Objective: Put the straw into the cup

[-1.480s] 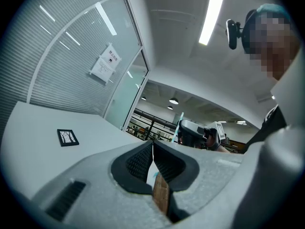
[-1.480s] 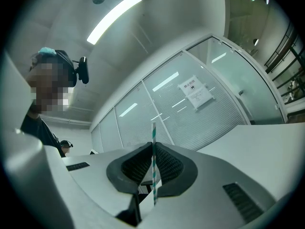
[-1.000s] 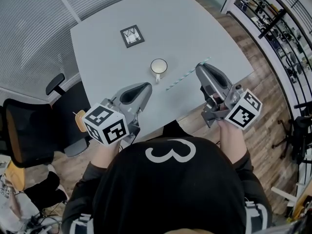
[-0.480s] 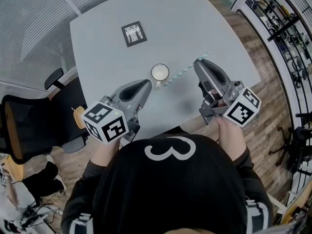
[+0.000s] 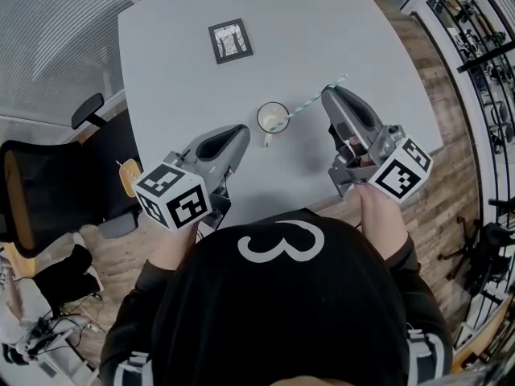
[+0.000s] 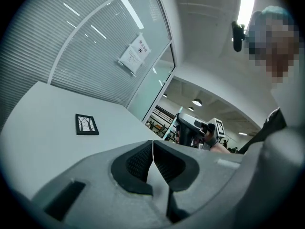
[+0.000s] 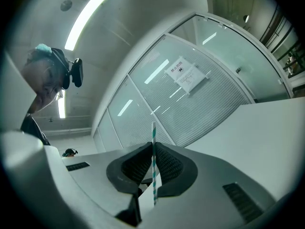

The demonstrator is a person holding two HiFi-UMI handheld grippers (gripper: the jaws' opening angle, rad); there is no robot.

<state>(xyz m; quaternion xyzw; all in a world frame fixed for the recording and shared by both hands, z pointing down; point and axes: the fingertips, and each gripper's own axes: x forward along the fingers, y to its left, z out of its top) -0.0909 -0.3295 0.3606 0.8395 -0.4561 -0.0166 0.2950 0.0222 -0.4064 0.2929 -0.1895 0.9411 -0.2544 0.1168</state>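
A white cup with a handle stands in the middle of the grey table. A teal-and-white striped straw slants down to the left, and its lower end reaches into the cup's mouth. My right gripper is shut on the straw near its upper part. In the right gripper view the straw stands upright between the pads of the right gripper. My left gripper is shut and empty, just left of and below the cup. In the left gripper view the left gripper has its pads touching.
A small black-framed picture lies flat at the far side of the table, also in the left gripper view. A black office chair stands at the table's left. The table's near edge runs just under both grippers, and a shelf stands at the right.
The right gripper has carried the straw left toward the cup. Its lower end, earlier beside and below the cup, now sits in the cup's mouth. The left gripper stays shut.
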